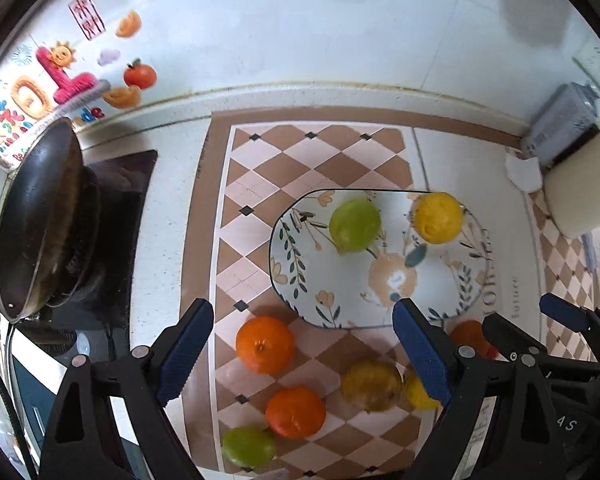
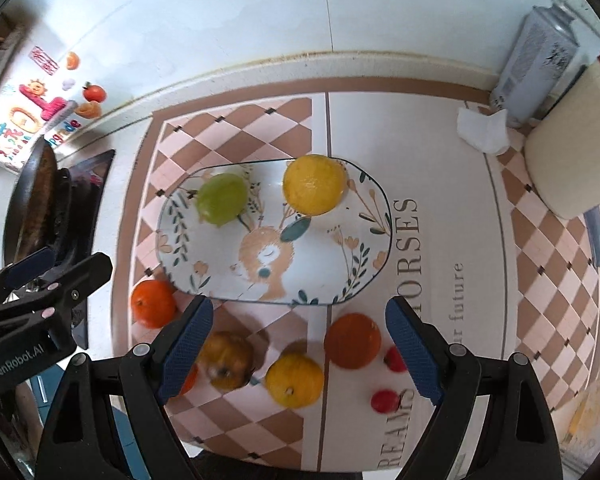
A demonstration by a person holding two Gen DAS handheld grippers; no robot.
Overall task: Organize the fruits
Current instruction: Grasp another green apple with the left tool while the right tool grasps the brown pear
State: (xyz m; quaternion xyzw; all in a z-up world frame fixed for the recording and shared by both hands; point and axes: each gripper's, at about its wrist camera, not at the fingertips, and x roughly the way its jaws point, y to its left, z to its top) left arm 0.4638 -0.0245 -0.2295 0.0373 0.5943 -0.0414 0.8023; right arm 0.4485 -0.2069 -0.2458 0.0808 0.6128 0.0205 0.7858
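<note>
I see a white counter (image 2: pixel 228 88) covered mostly by a checkered mat (image 2: pixel 236 128). A plate (image 2: pixel 320 256) lies on the mat, and nearer me loose fruit sits on the mat too: three oranges (image 1: pixel 265 345) (image 1: pixel 295 412) (image 2: pixel 353 340), a green fruit (image 1: pixel 248 447), a brownish fruit (image 2: pixel 228 360), a yellow fruit (image 2: pixel 294 379) and two small red ones (image 2: pixel 385 401). A crumpled tissue (image 2: pixel 482 130) lies at the far right. The stove (image 1: pixel 112 216) sits on the counter at left.

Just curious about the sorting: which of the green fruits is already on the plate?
The green fruit beside the yellow one on the flowered plate. The other green fruit lies on the checkered mat.
</note>
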